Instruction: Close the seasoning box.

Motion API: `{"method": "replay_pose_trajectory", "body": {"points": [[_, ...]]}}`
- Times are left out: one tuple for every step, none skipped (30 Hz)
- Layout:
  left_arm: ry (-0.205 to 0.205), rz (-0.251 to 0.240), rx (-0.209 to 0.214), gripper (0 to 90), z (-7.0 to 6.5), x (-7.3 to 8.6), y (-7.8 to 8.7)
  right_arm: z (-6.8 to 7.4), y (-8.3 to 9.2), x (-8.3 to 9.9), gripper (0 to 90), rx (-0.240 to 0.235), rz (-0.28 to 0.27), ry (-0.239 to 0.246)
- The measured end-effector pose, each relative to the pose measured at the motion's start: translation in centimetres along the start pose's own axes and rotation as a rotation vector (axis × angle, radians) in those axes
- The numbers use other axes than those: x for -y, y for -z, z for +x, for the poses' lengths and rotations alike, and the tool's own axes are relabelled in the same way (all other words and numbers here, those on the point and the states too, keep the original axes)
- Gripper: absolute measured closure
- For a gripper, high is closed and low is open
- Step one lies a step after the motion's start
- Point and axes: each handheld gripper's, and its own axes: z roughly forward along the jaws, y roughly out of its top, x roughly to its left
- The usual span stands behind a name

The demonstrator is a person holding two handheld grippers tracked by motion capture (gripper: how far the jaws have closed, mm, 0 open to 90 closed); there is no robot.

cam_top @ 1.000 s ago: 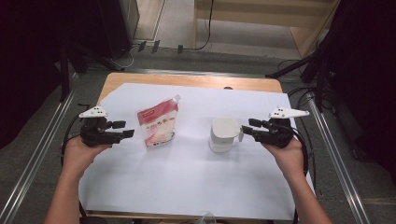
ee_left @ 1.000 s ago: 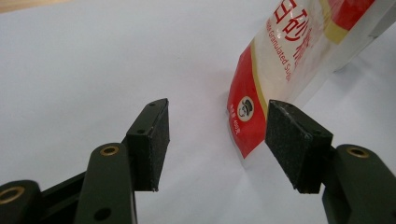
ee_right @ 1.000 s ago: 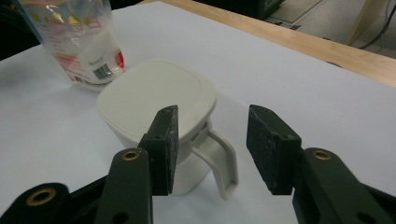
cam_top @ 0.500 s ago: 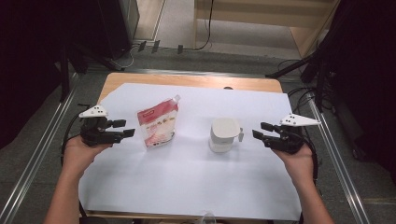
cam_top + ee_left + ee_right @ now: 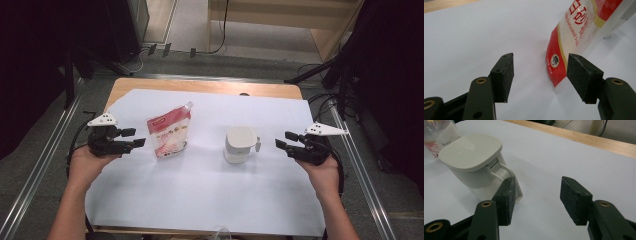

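Observation:
A red and white stand-up pouch of granulated sugar stands left of centre on the white sheet; its lower corner fills the upper right of the left gripper view. A white lidded container with a handle stands at the middle, its lid shut. My left gripper is open just left of the pouch, apart from it, jaws empty. My right gripper is open a short way right of the container's handle, nothing between its jaws.
The white sheet covers most of a wooden table, whose bare strip shows along the far edge. Metal rails run along both sides. Cables lie on the floor beyond the right far corner. Dark equipment stands at both far corners.
My right gripper has drawn back to the right, away from the container's handle, and stands open. The left gripper, pouch and container have stayed put.

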Motion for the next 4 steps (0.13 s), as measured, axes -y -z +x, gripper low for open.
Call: {"method": "replay_pose_trajectory", "body": {"points": [[0.000, 0.000, 0.000, 39.7, 0.00, 0.00, 0.00, 0.00, 0.00, 0.00, 46.5, 0.000, 0.000, 0.000], [0.000, 0.007, 0.000, 39.6, 0.06, 0.03, -0.04, -0.05, -0.04, 0.05, 46.6, -0.001, -0.001, -0.006], [0.000, 0.007, 0.000, 39.5, 0.06, 0.03, -0.04, -0.05, -0.04, 0.05, 46.6, -0.001, -0.001, -0.006], [-0.001, 0.007, 0.002, 39.5, 0.08, 0.07, -0.11, -0.06, -0.04, 0.07, 46.8, 0.001, 0.002, -0.006]]}}
